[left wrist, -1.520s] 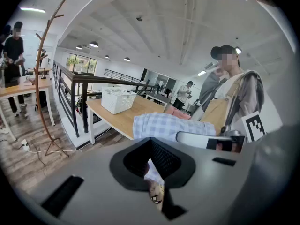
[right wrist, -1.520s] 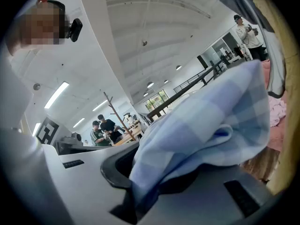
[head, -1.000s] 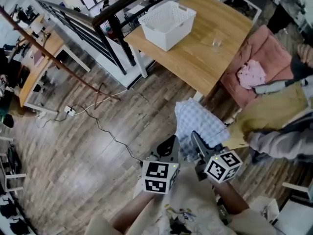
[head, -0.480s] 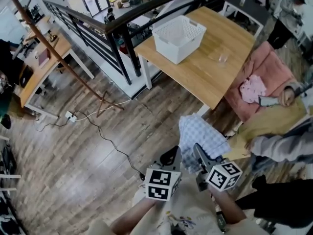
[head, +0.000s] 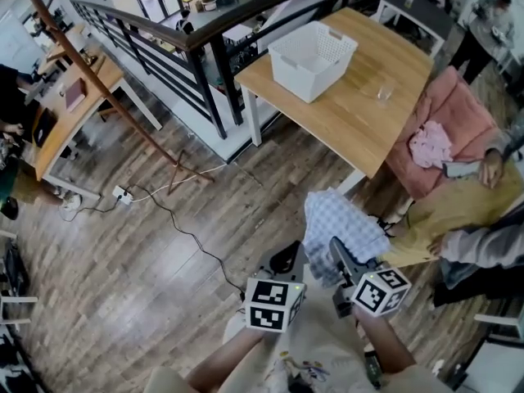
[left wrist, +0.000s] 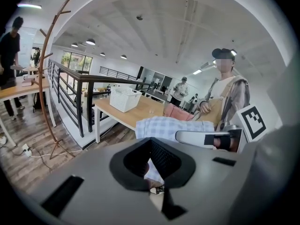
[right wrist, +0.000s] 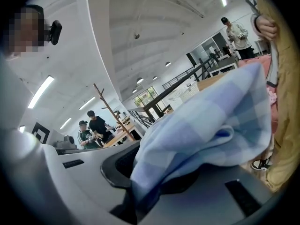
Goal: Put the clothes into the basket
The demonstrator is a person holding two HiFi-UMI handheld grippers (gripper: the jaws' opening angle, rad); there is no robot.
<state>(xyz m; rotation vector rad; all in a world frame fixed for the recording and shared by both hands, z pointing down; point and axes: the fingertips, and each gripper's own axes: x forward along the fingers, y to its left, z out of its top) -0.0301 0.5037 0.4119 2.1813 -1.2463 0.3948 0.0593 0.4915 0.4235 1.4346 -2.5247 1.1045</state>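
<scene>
Left gripper [head: 284, 262], right gripper [head: 338, 250]: grey moulded bodies, black textured jaw pads. Left cube [head: 274, 304], right cube [head: 381, 291]: white faces, black square markers. Wearer's top [head: 315, 357] was pale, dark print.

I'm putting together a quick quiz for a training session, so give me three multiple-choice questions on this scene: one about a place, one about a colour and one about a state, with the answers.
1. Where does the white basket stand?
A on the floor
B on the wooden table
C on a chair

2. What colour is the cloth at the right gripper?
A plain red
B blue and white check
C black

3. What is the state of the right gripper?
A open and empty
B shut on the cloth
C out of every view

Answers:
1 B, the head view shows the basket sitting on the tabletop.
2 B, pale blue and white squares show in both the head view and the right gripper view.
3 B, the right gripper view shows the cloth pinched between the jaws and spilling out of them.
</scene>
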